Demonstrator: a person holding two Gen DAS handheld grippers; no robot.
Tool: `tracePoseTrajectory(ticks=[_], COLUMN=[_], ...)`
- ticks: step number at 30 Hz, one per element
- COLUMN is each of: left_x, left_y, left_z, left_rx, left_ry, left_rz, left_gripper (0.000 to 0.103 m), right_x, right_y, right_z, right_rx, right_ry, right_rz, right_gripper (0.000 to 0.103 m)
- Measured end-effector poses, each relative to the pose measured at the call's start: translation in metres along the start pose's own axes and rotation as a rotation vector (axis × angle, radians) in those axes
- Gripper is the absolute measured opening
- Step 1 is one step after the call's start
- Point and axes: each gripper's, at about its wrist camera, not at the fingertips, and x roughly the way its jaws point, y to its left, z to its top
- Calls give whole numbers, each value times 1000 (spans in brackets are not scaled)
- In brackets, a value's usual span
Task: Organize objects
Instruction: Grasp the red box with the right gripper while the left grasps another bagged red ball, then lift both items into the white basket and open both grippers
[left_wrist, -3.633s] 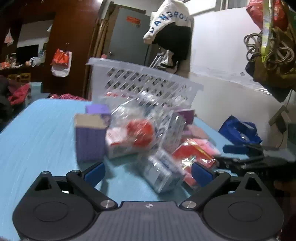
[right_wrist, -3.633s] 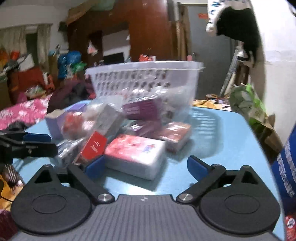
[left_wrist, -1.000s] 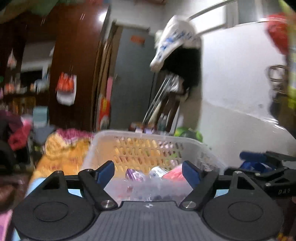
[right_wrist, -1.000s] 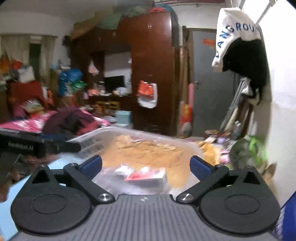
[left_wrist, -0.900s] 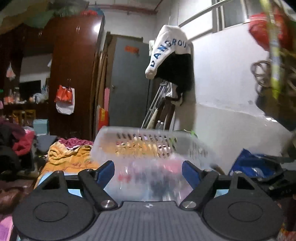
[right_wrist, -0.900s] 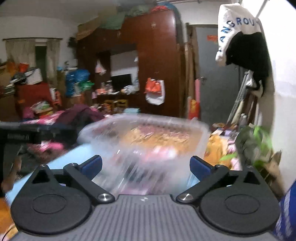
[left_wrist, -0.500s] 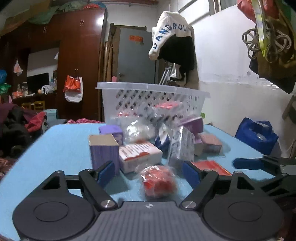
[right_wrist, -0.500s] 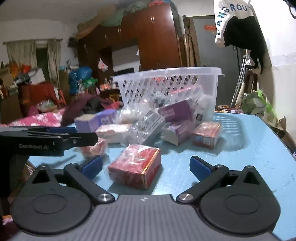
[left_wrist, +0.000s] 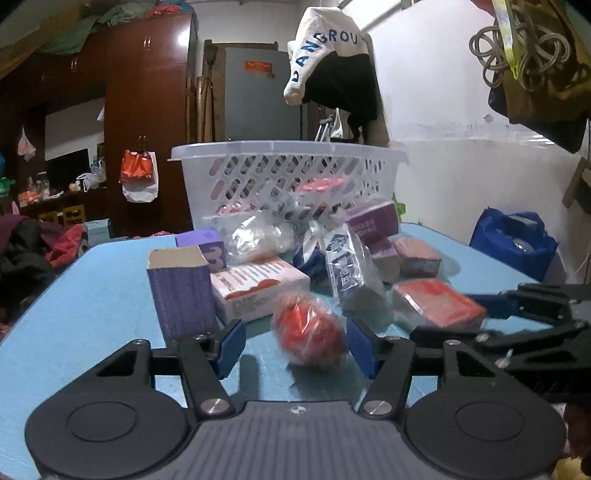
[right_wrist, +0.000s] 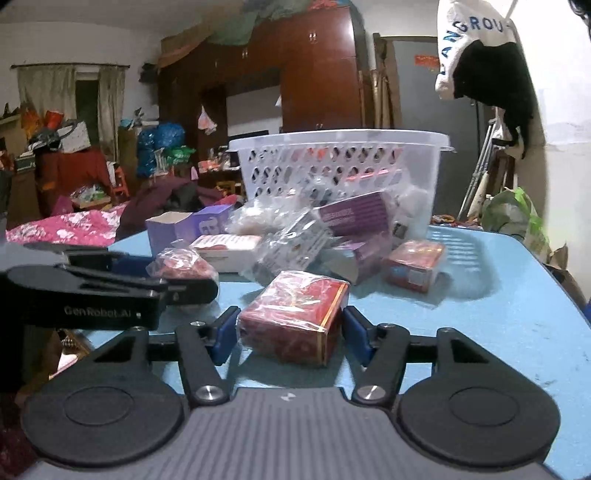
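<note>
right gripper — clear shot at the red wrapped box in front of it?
Probably yes. The red wrapped box already sits between the right gripper jaws, which are closing on it; nothing blocks either side, and the other packets lie behind it.

Basket (left_wrist: 288, 162) set down, contents dumped on table (left_wrist: 92, 288); fingers closing.
</note>
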Motion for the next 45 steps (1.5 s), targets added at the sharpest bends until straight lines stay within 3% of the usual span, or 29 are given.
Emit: tracePoseTrajectory(ticks=[2,16,35,41,45], left_x=[-1,-7,-20,-36,-32], left_y=[-2,-5,7,30,48], left_z=[-1,-3,-2,27,99], left_rx=[-3,-6,-42,-83,-46], left_ry=[-10,-44,-103,-137,-213], left_rz=[-3,-13,-66,-128,-145], left_gripper=[45,44,44,44,45], right_x=[-5,-19,-27,-33,-22], right_y=[-4,-22,-34,-34,-39], right_z=[0,-1,2,33,99], right_rx=[9,51,72,13,-81], right_ry=[-11,-46,-82,-123,-173], right_rz=[-11,-50,-12,28,86], right_gripper=[63,60,59,58,58])
